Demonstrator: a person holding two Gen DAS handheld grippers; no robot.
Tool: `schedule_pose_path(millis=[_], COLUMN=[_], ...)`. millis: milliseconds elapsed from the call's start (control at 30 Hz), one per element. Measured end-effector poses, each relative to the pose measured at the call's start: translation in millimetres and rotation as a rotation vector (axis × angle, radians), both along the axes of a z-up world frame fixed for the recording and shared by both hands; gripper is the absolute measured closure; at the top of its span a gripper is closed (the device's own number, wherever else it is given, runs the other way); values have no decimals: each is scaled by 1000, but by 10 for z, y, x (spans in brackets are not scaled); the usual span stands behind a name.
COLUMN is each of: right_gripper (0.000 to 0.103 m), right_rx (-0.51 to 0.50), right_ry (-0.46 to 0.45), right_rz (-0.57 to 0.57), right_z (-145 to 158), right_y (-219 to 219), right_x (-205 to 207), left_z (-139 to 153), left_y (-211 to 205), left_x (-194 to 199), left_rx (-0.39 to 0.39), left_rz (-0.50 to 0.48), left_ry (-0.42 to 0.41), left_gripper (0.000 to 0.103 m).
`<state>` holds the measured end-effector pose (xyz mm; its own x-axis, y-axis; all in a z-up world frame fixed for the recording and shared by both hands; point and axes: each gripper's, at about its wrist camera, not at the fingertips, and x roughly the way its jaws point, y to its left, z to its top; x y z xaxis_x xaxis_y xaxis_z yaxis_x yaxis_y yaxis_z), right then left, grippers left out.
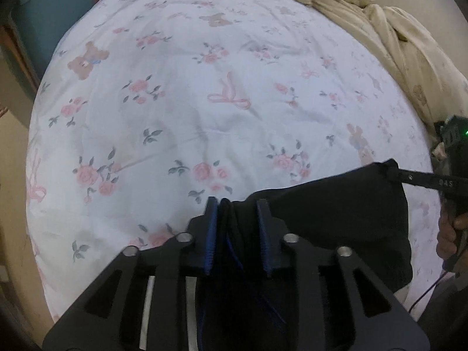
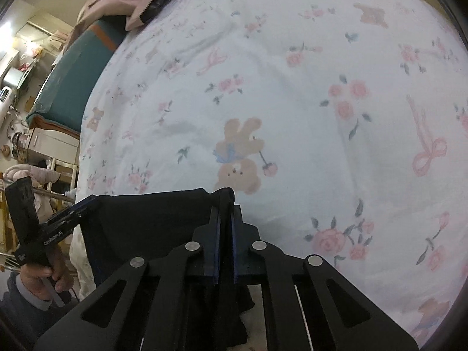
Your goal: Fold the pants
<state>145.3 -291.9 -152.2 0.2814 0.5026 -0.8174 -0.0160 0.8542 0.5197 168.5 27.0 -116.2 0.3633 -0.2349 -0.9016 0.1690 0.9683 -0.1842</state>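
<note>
Black pants [image 1: 336, 219] hang over the near edge of a bed, with one edge stretched between my two grippers. In the left wrist view, my left gripper [image 1: 236, 206] is shut on a bunched fold of that edge, and the cloth fills the gap between its blue pads [image 1: 211, 228]. My right gripper [image 1: 390, 171] pinches the far corner at the right, held by a hand [image 1: 450, 234]. In the right wrist view, my right gripper [image 2: 225, 212] is shut tight on the pants [image 2: 146, 225]. My left gripper [image 2: 84, 204] grips the other corner at the left.
A white sheet [image 1: 204, 102] with a print of roses and bears covers the bed. A crumpled beige quilt [image 1: 395, 29] lies at the back right. A pink and dark garment [image 2: 140, 3] lies at the far edge. A teal bed side [image 2: 73, 70] and cluttered furniture stand to the left.
</note>
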Motion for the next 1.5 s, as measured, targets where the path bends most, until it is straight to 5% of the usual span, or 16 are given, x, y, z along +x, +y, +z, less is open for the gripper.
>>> schedule_pose_path(millis=[100,167,200,267,300,333,500,567,600,633,733,833,1000,1333,1500], right_gripper=[92,92,90,73,50,37,37,42,55,74,96,99,99,99,100], right_rx=[-43,4,44,58,68,82,74,86,86,67,-5,-16,-34,-133,-210], right_ry=[-50,-52,-54,-51,-41,-26,13,32,36,39,14,-56,-273,-414,-429], right_rz=[-35,-60,-56,-41,-38,-39,-8,36,74,94,147,114,116,353,451], right_z=[99,134,146,142,114,64,-104,-173,-192,-197,-149,18,369,570,536], right_y=[-106,-168,-186,-167,-158,-147,-16,79,147,191,278,195,158,253,375], right_x=[-12,4,21,32,35,36,94,125,137,141,137,150,59,-585,-948], left_z=[88,175,208,240,228,199,-74,-205,-235,-228,-183,-34,344,484,415], left_y=[89,128,160,249,285,300,323,223,173,130,21,-23,-189,-136,-315], left_x=[4,43,68,84,100,125,190,180,163,147,154,192,33,-577,-1176], left_rx=[-5,-25,-40,-57,-58,-55,-83,-60,-38,-12,-29,-27,67,81,283], left_rz=[61,76,86,121,133,140,158,100,74,56,-6,-43,-137,-306,-504], left_ry=[-6,-19,-17,-19,-12,2,101,164,166,139,115,48,-224,-329,-473], left_gripper=[75,67,54,34,32,32,33,34,40,54,84,86,86,86,87])
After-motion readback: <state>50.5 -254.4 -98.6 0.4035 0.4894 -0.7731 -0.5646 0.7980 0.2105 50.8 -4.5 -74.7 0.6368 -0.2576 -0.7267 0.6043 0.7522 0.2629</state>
